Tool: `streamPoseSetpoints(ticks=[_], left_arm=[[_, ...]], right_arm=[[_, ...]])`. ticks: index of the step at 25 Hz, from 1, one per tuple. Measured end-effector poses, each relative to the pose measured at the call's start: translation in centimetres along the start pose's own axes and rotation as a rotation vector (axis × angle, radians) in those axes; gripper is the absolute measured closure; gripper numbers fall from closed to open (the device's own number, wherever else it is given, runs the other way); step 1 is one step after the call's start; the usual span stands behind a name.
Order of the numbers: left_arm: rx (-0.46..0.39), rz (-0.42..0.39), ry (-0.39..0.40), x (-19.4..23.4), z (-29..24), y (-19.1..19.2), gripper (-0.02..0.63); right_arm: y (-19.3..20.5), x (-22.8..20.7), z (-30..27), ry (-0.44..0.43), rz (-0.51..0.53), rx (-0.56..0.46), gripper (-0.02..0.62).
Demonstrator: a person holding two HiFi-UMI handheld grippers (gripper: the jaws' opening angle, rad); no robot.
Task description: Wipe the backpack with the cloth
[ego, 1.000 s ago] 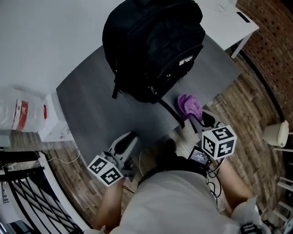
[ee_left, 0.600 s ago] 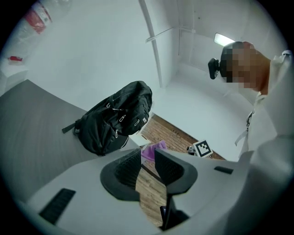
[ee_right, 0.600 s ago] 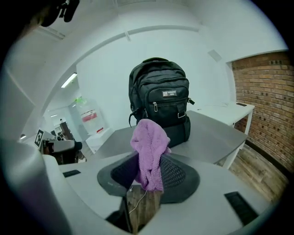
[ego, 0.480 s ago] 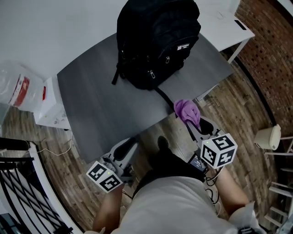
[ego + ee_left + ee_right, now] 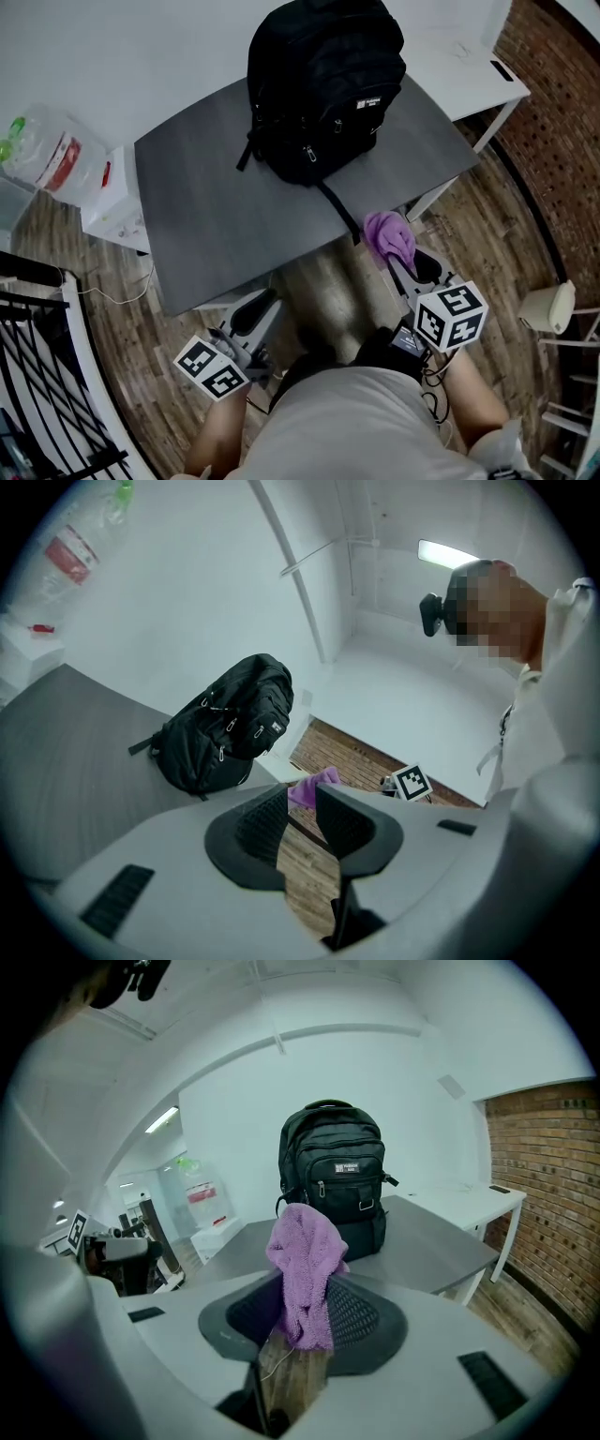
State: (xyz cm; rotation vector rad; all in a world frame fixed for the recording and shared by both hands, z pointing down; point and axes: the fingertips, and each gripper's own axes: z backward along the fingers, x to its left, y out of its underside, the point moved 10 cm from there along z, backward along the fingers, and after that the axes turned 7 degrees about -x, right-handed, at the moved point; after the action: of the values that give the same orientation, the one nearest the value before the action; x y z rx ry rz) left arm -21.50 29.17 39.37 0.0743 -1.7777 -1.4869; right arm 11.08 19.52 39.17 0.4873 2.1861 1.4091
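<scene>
Wiping not started as far as I can see. My right gripper (image 5: pixel 411 264) pinches the purple cloth (image 5: pixel 391 234) between its jaws, and the cloth stands up in a bunch above them. It touches nothing else. My left gripper (image 5: pixel 302 822) has its jaws spread with nothing between them, only wood floor (image 5: pixel 323 286) showing through the gap.

The black backpack (image 5: pixel 323 89) sits at the far side of the grey desk (image 5: pixel 216 225), close to the white wall, front pockets facing me. Cloth and backpack are well apart. All the wiping is left: reach in, press the cloth on, work over the surfaces.

Both grippers hang off the desk's near edge, over the floor. The cloth is just beside the near right part of that edge. A black strap (image 5: pixel 336 208) trails from the backpack down to that edge, near the cloth, and could snag.

The desk is bare between the near edge and the backpack and to its left, so there is plenty of room to come in. The right side is tighter, with a white desk (image 5: pixel 469 66) just beyond. I judge the left gripper is free to steady the backpack.
</scene>
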Motion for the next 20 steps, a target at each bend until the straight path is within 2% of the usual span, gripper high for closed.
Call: streamPoseSetpoints(ticks=[5,14,20], left_arm=[[-0.039,-0.005,-0.059,-4.1,-2.0,3.3,0.512],[-0.084,0.018,-0.139,-14.4,-8.3,10.9,0.512],[-0.085,-0.005,-0.196,-19.4,-9.2,12.9,0.514]], right_arm=[[0.3,-3.9,2.1,-0.062,0.034,0.007,0.46],[0.4,-11.7,8.5,-0.195,0.067,-0.013,0.46],[0.5,-14.3,11.7,-0.255,0.062,-0.023,0.46]])
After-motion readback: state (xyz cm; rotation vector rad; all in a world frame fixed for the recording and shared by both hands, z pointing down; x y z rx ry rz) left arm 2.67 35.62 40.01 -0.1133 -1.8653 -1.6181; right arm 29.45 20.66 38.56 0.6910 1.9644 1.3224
